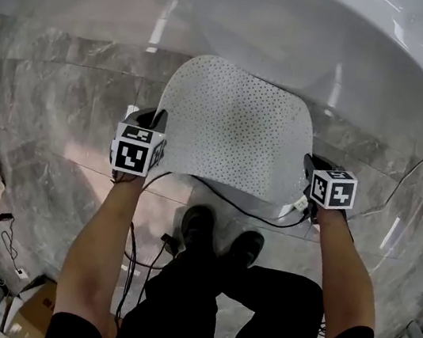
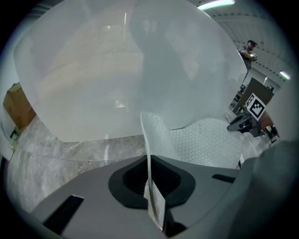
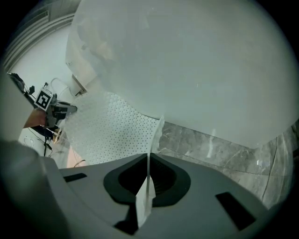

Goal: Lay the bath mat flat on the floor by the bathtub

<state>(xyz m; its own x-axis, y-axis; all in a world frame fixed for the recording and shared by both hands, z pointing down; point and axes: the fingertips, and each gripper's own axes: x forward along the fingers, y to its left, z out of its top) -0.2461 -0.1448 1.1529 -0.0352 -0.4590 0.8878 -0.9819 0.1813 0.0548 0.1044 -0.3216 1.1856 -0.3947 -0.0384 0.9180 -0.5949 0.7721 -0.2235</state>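
both tools [image 1: 144, 130] [image 1: 312, 183] pinch the bath mat [image 1: 234, 128].

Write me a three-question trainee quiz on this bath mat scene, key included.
1. True or false: the left claw and the right claw are each shut on the bath mat.
2. Where do the claws grip the mat? A) its far edge; B) its near corners; C) its middle.
3. Short answer: which white fixture lies beyond the mat's far edge?
Key: 1 true; 2 B; 3 the bathtub.
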